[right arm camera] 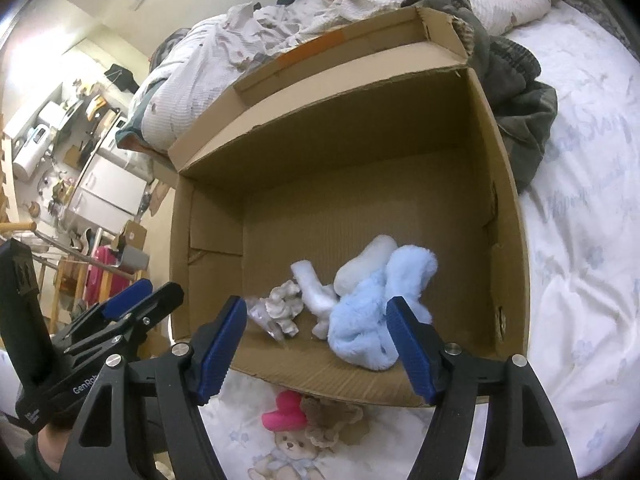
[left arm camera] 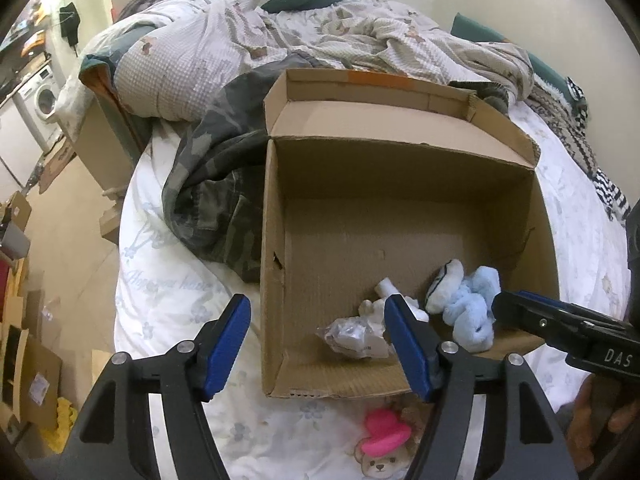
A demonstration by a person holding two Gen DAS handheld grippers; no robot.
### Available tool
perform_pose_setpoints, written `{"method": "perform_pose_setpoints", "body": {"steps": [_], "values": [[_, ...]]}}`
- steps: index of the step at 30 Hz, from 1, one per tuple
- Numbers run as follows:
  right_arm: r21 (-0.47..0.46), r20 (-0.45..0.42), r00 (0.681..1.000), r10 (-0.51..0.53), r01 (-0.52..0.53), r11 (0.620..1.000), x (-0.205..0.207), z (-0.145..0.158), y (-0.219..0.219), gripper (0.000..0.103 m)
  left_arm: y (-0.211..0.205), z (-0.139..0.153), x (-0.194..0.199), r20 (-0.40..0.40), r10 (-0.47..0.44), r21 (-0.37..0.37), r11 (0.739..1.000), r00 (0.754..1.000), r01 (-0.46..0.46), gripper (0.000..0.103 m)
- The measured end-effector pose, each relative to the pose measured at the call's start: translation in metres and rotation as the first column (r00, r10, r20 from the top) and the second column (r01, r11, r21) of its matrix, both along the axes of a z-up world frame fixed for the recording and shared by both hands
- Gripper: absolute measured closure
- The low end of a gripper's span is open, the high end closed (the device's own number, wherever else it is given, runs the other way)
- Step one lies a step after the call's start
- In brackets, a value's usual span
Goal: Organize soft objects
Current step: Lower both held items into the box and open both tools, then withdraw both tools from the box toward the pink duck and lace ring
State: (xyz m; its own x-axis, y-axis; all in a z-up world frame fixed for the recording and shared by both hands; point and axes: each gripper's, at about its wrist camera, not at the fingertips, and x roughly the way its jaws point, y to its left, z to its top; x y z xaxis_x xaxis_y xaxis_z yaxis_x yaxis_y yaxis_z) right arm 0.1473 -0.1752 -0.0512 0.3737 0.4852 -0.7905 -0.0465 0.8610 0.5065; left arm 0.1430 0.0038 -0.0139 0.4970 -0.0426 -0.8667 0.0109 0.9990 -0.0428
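Observation:
An open cardboard box (left arm camera: 400, 184) (right arm camera: 320, 152) lies on the bed. Inside it at the near end lie a fluffy light-blue soft item (left arm camera: 468, 304) (right arm camera: 368, 312), a white soft piece (right arm camera: 316, 288) and a crumpled grey-white bundle in clear plastic (left arm camera: 352, 334) (right arm camera: 280, 308). A pink soft toy (left arm camera: 384, 430) (right arm camera: 286, 410) lies on the sheet just outside the box's near wall. My left gripper (left arm camera: 318, 344) is open and empty over the box's near left corner. My right gripper (right arm camera: 316, 344) is open and empty above the box's near edge; it also shows in the left wrist view (left arm camera: 520, 306).
A camouflage garment (left arm camera: 216, 184) lies left of the box, and a rumpled duvet (left arm camera: 240, 40) lies behind it. Patterned clothes (left arm camera: 576, 128) lie at the bed's far right. Cardboard boxes (left arm camera: 24, 360) and a washing machine (left arm camera: 42, 100) stand on the floor left of the bed.

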Motion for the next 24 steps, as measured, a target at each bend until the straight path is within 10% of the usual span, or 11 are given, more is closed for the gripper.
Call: {"method": "perform_pose_setpoints", "body": {"steps": [24], "values": [[-0.024,-0.010,0.999,-0.044,0.044,0.999,-0.021,0.006,-0.011,0.027,0.021,0.005,-0.026,0.001,0.057,-0.003,0.998,0.998,-0.057,0.036]]}}
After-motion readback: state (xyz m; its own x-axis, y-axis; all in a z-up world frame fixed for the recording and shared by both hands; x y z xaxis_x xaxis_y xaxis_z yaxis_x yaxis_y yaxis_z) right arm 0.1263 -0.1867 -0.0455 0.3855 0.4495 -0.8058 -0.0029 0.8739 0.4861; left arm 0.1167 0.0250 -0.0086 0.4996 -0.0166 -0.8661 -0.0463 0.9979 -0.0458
